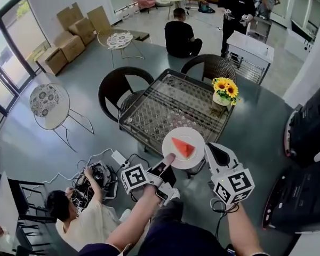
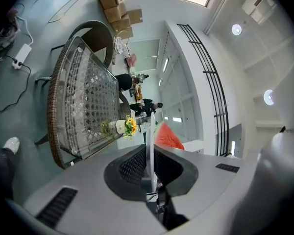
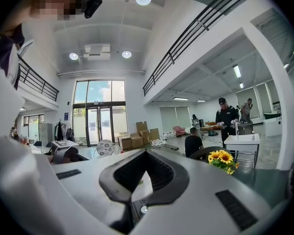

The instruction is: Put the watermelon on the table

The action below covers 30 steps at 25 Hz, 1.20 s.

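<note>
Red watermelon slice (image 1: 183,147) on plate (image 1: 192,137), apparently flat

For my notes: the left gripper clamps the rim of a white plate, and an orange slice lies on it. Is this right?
Not quite. The left gripper does clamp the rim of the white plate, but a watermelon slice lies on it, not an orange slice; the head view shows this.

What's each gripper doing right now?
Left gripper: closed on the rim of the plate carrying the watermelon slice.
Right gripper: jaws together, nothing between them.
</note>
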Each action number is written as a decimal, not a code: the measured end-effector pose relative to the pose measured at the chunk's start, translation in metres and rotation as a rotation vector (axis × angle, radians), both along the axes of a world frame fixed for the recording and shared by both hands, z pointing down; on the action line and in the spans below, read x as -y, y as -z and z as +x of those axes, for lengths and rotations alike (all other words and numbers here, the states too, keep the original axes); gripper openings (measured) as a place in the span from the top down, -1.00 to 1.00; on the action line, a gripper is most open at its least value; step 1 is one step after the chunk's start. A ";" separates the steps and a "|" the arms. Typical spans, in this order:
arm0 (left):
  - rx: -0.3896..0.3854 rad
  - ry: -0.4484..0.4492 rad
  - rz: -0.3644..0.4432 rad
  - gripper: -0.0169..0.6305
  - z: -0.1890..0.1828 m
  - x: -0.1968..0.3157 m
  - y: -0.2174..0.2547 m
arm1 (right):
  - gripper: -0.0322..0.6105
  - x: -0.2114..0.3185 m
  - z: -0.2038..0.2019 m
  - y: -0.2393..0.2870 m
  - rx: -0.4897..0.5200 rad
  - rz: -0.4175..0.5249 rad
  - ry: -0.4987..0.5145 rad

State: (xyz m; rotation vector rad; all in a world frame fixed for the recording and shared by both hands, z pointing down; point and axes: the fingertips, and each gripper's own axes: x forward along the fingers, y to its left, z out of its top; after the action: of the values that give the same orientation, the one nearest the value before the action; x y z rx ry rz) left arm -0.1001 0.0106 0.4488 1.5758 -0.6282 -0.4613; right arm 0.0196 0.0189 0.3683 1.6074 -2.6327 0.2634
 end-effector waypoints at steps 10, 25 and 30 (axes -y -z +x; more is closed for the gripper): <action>-0.006 -0.040 -0.007 0.87 -0.018 0.087 -0.008 | 0.89 0.080 -0.014 -0.001 -0.047 -0.038 -0.050; -0.028 -0.042 -0.012 0.87 -0.004 0.135 -0.011 | 0.89 0.135 -0.004 -0.003 -0.063 -0.047 -0.036; -0.018 -0.004 0.006 0.87 0.006 0.150 -0.004 | 0.89 0.157 0.003 0.002 -0.059 -0.025 0.016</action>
State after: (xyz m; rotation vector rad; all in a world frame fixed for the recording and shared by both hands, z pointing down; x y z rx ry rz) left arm -0.0939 -0.1394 0.4527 1.5768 -0.6102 -0.4749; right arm 0.0225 -0.1378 0.3662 1.5614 -2.5868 0.2423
